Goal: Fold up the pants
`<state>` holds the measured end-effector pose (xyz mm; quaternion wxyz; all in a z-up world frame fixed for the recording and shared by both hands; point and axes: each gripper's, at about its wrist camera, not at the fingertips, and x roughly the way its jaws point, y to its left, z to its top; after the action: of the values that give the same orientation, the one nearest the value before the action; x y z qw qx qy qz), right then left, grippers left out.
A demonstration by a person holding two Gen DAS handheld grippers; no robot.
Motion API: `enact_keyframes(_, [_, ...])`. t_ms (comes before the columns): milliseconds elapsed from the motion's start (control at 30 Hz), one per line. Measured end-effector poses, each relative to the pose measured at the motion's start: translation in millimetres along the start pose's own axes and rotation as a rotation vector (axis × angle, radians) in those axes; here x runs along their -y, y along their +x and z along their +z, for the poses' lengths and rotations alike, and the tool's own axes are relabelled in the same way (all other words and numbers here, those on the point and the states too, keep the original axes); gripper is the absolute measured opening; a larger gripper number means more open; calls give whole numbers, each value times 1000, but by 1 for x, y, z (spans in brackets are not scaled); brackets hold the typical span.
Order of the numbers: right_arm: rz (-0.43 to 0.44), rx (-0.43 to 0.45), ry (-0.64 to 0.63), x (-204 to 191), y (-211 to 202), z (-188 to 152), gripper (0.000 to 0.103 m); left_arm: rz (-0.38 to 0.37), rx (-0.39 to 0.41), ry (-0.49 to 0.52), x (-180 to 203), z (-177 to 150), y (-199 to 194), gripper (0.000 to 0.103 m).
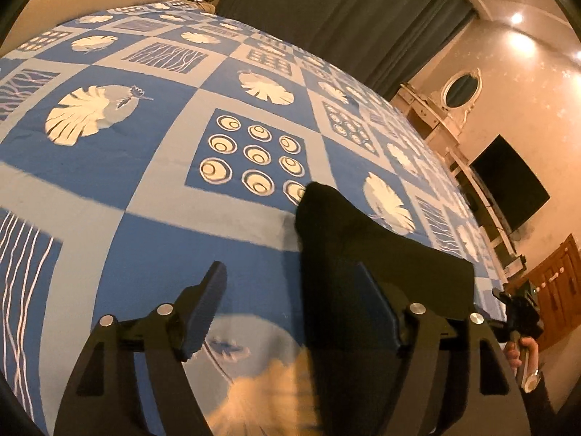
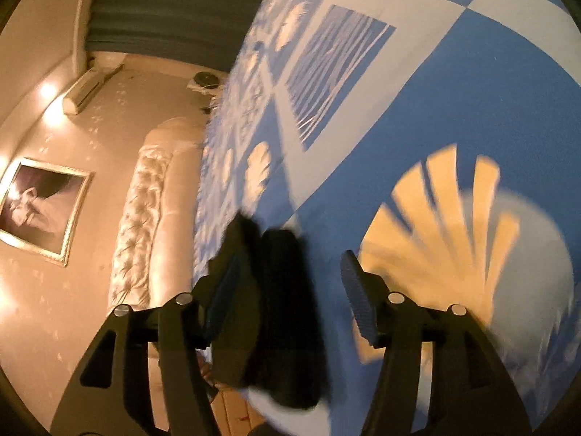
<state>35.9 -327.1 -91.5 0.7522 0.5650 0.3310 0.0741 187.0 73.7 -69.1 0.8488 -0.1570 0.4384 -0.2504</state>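
Left wrist — left gripper (image 1: 290,312) jaws wide over pants (image 1: 345,254) | right gripper (image 2: 287,290) jaws apart, seemingly unclamped

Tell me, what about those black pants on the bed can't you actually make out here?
- Left wrist view: the pants run behind the left gripper and off the bottom edge; fold state hidden.
- Right wrist view: pants motion-blurred, solid black, partly behind the right gripper.
- Bedspread pattern nearby smeared.

Matt black cloth pants (image 1: 363,254) lie on a smooth printed cotton-like bedspread (image 1: 145,181). Ribbed matt black plastic fingers (image 1: 207,309) carry shiny metal pins. The headboard (image 2: 141,218) is glossy tufted upholstery.
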Motion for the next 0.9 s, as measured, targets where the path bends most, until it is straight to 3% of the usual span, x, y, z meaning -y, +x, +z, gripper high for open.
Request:
enact_keyframes(333, [91, -49, -5, -14, -4, -64, 61, -32, -36, -4, 39, -43, -17, 73])
enact_keyframes(533, [60, -65, -67, -27, 0, -78, 61, -52, -72, 19, 68, -60, -14, 76])
enact_keyframes(700, [50, -45, -54, -31, -4, -83, 61, -38, -50, 64, 88, -69, -17, 77])
enact_keyframes(900, [40, -42, -21, -16, -13, -98, 61, -48, -70, 47, 92, -82, -25, 77])
